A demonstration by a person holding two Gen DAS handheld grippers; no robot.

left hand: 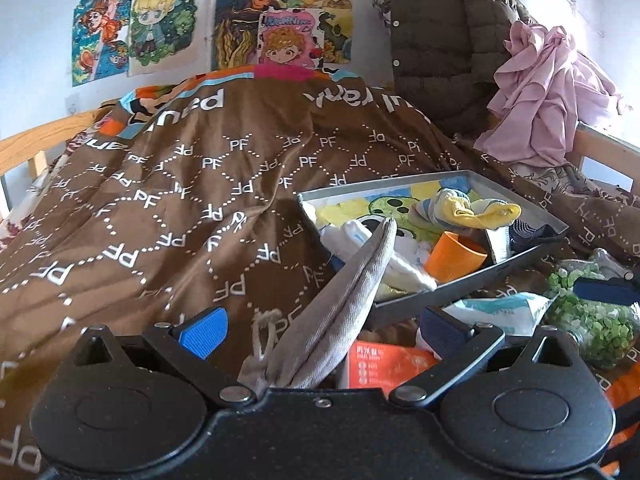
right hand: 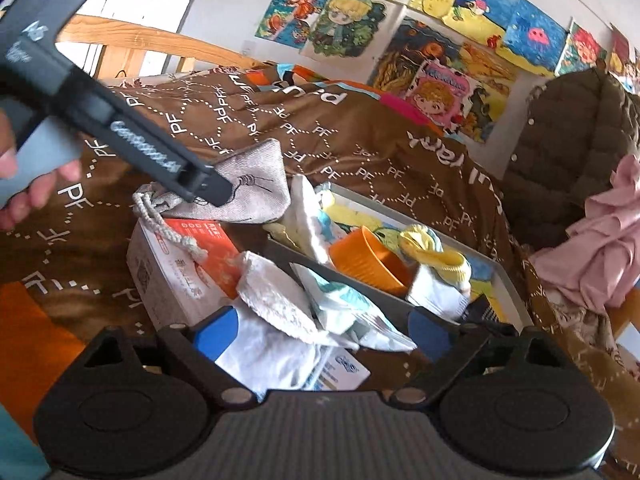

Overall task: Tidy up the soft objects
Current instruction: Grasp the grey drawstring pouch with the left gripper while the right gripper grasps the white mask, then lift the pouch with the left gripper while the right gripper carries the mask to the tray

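A brown quilt with white dotted diamonds and white "PF" letters fills the left of the frame. Right of centre, a grey tray holds an orange cup and a yellow-and-blue sock. A plain grey drawstring pouch lies at lower centre. A pink cloth hangs at upper right.

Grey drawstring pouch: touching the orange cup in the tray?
Apart. In the right wrist view the grey drawstring pouch hangs from the left gripper, and white cloth and a clear gap lie between it and the orange cup.
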